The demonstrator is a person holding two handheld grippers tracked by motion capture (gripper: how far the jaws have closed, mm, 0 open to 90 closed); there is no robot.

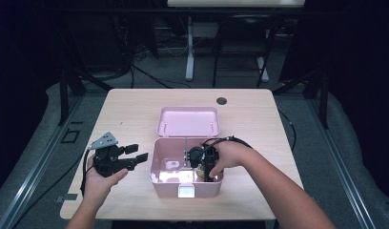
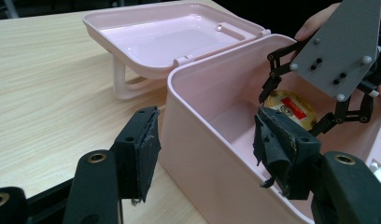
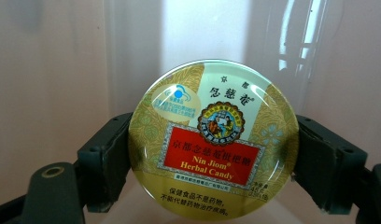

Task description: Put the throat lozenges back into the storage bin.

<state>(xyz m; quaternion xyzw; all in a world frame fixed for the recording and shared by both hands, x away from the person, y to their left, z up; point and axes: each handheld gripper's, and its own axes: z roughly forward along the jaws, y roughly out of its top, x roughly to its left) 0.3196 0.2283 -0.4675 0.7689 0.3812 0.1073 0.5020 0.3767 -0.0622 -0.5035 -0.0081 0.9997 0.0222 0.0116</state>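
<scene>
From the high view, a pink box [image 1: 185, 186] stands near the front middle of the wooden table [image 1: 259, 114], its hinged lid [image 1: 188, 121] thrown open and lying flat on the far side. The right gripper [image 1: 203, 168] is lowered into the box's right half, the person's right hand [image 1: 230, 155] wrapped around it. The left gripper [image 1: 139, 153] is held just left of the box, outside it, its jaws spread wide with nothing between them; the left hand [image 1: 99, 179] grips it from below.

In the left gripper view, the left gripper's [image 2: 207, 149] two black jaws stand wide apart, one on each side of the box's near wall [image 2: 212, 154]. Inside the box, under the right gripper's grey plate [image 2: 345, 44], part of a round candy tin [image 2: 291, 107] shows with a gold rim and a red label. The open lid [image 2: 174, 35] lies beyond.

In the right gripper view, the right gripper [image 3: 212, 158] is clamped on the tin [image 3: 212, 140], one jaw at each side of its rim, against the pink inner wall [image 3: 48, 70]. The red label reads "Nin Jiom Herbal Candy", with Chinese characters above and below it
</scene>
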